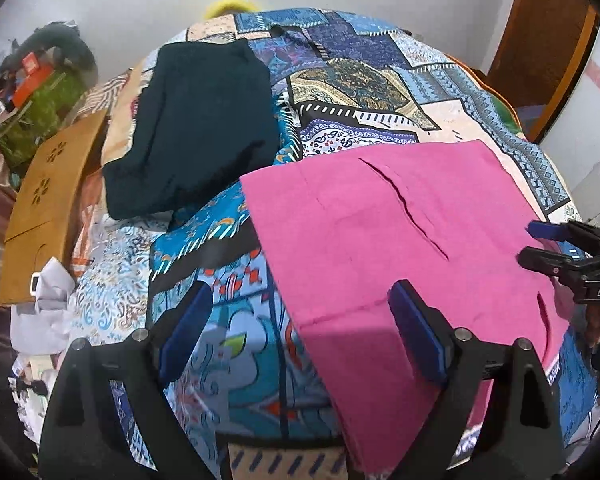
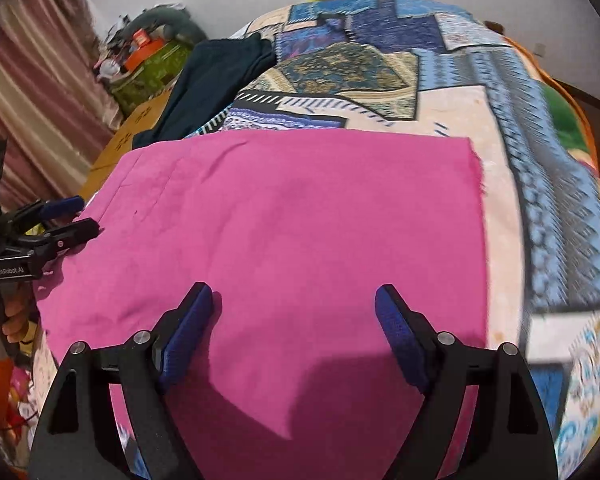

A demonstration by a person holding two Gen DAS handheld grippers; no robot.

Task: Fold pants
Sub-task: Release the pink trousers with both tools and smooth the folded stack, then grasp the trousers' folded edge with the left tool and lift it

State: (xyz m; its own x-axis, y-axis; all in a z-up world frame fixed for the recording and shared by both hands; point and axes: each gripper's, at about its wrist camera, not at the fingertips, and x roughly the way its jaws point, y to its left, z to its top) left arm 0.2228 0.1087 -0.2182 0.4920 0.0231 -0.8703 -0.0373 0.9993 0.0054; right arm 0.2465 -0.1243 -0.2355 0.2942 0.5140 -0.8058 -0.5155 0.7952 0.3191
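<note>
Folded pink pants (image 1: 400, 232) lie flat on a patterned bedspread (image 1: 228, 360). My left gripper (image 1: 300, 292) hangs open above their near left edge: one blue pad (image 1: 416, 336) is over the pink cloth, the other over the bedspread. In the right wrist view the pants (image 2: 292, 208) fill the middle. My right gripper (image 2: 293, 294) stands open just above them, gripping nothing. Each gripper shows in the other's view: the right one (image 1: 530, 244) at the pants' right side, the left one (image 2: 88, 214) at their left side, both with parted fingers.
A folded dark teal garment (image 1: 192, 128) lies on the bed behind the pants. Brown cardboard (image 1: 48, 208), crumpled white paper (image 1: 48, 300) and a cluttered green box (image 1: 40, 108) sit off the bed's left side. A wooden door (image 1: 540, 40) is at the right, a curtain (image 2: 40, 100) at the left.
</note>
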